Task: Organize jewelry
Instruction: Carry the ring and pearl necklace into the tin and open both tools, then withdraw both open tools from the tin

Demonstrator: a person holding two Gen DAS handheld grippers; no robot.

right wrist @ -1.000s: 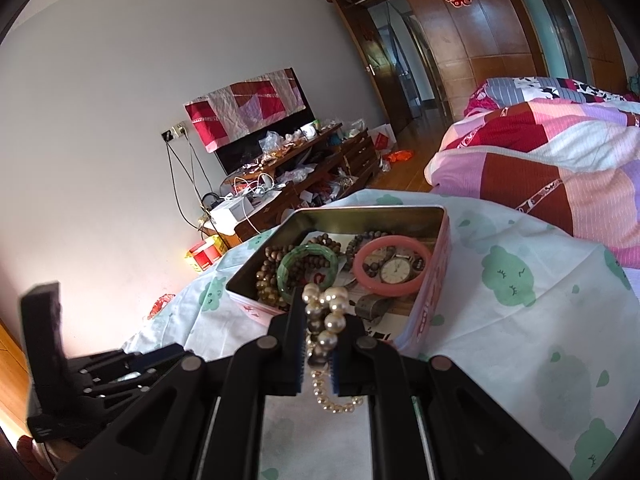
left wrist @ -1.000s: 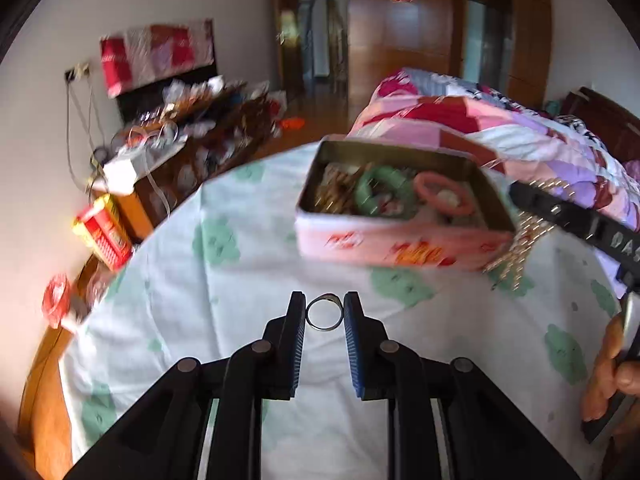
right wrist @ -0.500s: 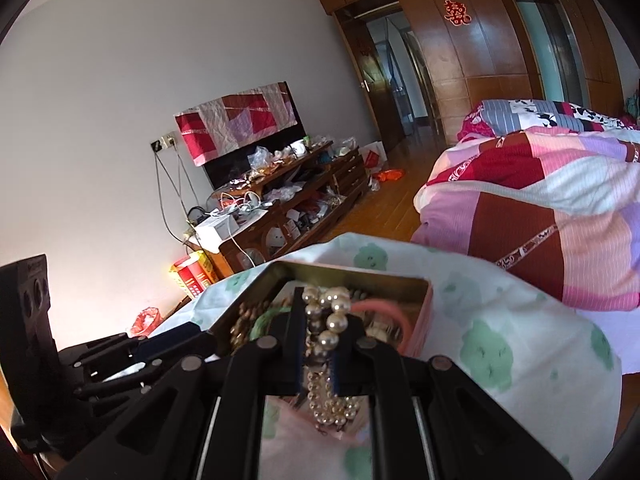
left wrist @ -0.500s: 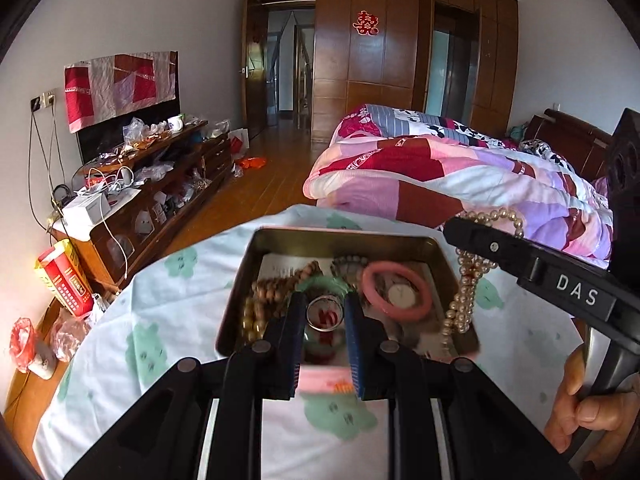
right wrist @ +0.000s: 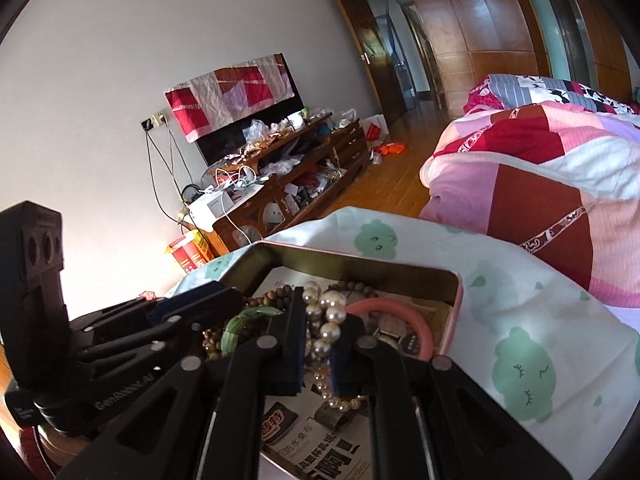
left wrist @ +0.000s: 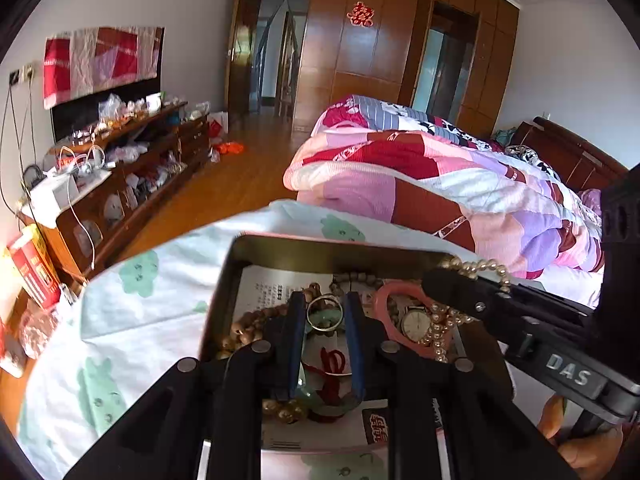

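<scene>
Both grippers over the tin (left wrist: 280,245), each carrying one piece.

Tin at lower centre on the cloth (left wrist: 160,304), already holding beads and a bangle. Right gripper (right wrist: 320,330) pinches the pearls (right wrist: 328,316): limp, slippery, dangling below the pads, best held mid-strand. Left gripper (left wrist: 325,316) pinches the ring (left wrist: 325,314) across its rim: light, stiff, smooth, likely to pop out if tilted.

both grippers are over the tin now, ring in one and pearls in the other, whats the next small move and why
Probably open the left gripper to drop the ring: it sits pinched between the pads, above the open tin. The right gripper, shut on the pearl necklace, could release next.
</scene>
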